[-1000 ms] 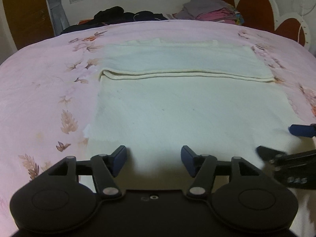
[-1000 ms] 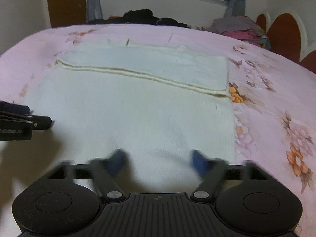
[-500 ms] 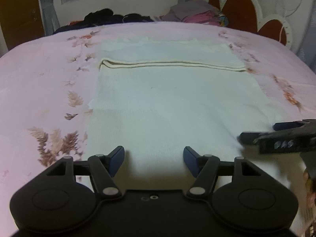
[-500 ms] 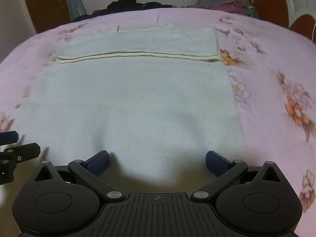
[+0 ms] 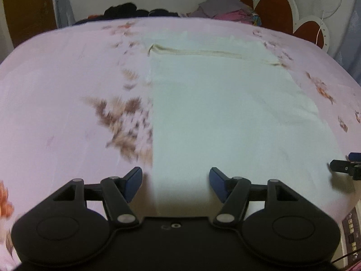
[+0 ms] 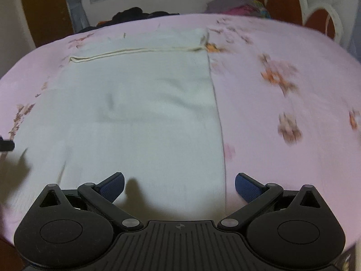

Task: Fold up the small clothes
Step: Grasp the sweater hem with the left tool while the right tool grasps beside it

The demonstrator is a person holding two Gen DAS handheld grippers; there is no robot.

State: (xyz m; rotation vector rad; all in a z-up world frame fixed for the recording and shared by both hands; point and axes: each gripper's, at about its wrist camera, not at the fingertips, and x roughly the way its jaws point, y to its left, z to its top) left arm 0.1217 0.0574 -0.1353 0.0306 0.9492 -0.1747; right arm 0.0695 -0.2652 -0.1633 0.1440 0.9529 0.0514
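A cream knitted garment (image 5: 225, 113) lies flat on the pink floral bedspread (image 5: 67, 101), its far part folded over along a seam line (image 5: 214, 53). My left gripper (image 5: 176, 184) is open and empty over the garment's near left corner. My right gripper (image 6: 179, 186) is open wide and empty over the near right corner of the garment (image 6: 140, 117); the garment's right edge runs between its fingers. The right gripper's tip shows at the right of the left wrist view (image 5: 345, 166), and the left gripper's tip at the left edge of the right wrist view (image 6: 5, 145).
Dark clothes (image 5: 135, 12) and a pile of purple and pink clothes (image 5: 227, 9) lie at the bed's far edge under a window. A red and white headboard (image 5: 277, 11) stands at the far right. A device with buttons (image 5: 352, 230) shows at the lower right.
Both grippers have pulled back toward the near edge and spread apart, the left one to the left corner, the right one to the right corner. The right jaws opened wider.
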